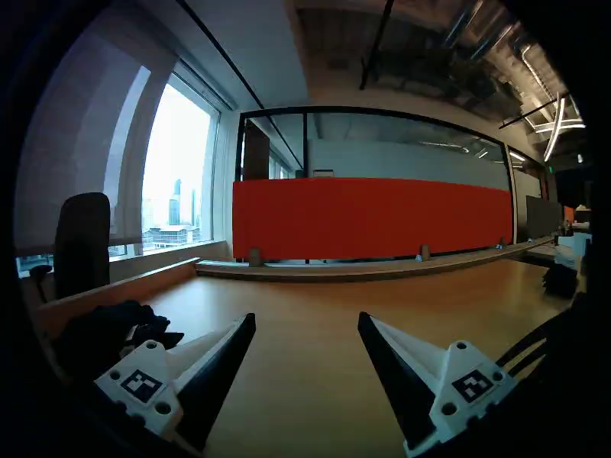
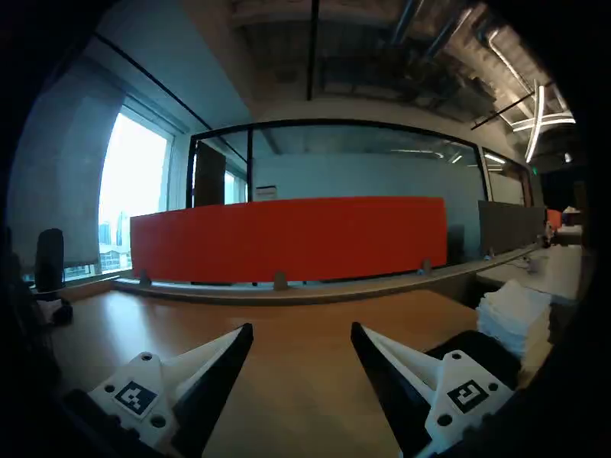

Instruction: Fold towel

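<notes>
- Left gripper (image 1: 306,314): the two fingers (image 1: 206,366) stand wide apart with nothing between them. The bare wooden tabletop (image 1: 321,382) shows through the gap.
- Left gripper view, 9 o'clock of the fingers: a dark crumpled heap (image 1: 114,328) lies on the tabletop just beside the left finger. What it is cannot be told.
- Left gripper view, 10 o'clock: a dark office chair (image 1: 84,244) stands beyond the table edge, in front of a bright window (image 1: 179,183).
- Left gripper view, 12 o'clock: a red partition (image 1: 374,217) runs along the far side of the table, with a glass wall above it.
- Left gripper view, 3 o'clock: a small dark object (image 1: 561,278) sits on the tabletop, well apart from the fingers.
- Right gripper (image 2: 302,324): the fingers are spread and hold nothing, with the wooden tabletop visible between the tips.
- Right gripper view, 3 o'clock: a stack of white folded towels (image 2: 515,313) rests at the right side of the table, near the right finger and apart from it. A black item (image 2: 473,351) lies at the foot of the stack, partly hidden behind that finger.
- Right gripper view, 12 o'clock: the red partition lines the far table edge.
- Right gripper view, 9 o'clock: the office chair stands beside the window.
</notes>
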Tool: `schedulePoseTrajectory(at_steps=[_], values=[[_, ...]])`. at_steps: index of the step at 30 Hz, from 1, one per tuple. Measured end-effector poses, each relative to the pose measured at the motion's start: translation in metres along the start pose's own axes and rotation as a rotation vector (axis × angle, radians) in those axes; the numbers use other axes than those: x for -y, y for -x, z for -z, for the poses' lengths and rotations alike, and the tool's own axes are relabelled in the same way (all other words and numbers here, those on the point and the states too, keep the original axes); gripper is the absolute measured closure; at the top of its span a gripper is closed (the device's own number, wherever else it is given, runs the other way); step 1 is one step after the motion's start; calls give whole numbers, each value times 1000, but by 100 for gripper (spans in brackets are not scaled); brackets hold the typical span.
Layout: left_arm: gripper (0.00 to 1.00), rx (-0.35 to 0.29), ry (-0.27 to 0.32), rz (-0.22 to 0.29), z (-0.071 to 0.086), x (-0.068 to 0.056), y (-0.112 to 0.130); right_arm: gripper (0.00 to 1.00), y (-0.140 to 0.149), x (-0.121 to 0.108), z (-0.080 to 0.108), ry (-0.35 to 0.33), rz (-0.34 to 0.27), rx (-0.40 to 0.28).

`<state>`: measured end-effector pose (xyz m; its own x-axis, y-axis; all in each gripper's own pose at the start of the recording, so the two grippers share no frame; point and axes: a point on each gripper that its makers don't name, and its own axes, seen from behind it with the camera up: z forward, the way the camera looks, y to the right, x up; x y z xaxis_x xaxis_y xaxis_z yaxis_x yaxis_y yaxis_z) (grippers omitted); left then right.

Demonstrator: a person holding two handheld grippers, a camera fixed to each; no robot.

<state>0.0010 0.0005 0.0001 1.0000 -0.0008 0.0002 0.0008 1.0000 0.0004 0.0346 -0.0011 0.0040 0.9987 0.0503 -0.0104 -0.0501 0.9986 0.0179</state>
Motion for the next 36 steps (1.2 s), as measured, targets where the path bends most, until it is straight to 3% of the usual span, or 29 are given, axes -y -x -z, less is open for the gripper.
schedulePoseTrajectory(at_steps=[14, 36], values=[[0, 0, 0, 0, 0, 0, 0, 1, 25, -6, 3, 10, 8, 5], [0, 0, 0, 0, -1, 0, 1, 0, 34, 0, 5, 9, 52, 9]])
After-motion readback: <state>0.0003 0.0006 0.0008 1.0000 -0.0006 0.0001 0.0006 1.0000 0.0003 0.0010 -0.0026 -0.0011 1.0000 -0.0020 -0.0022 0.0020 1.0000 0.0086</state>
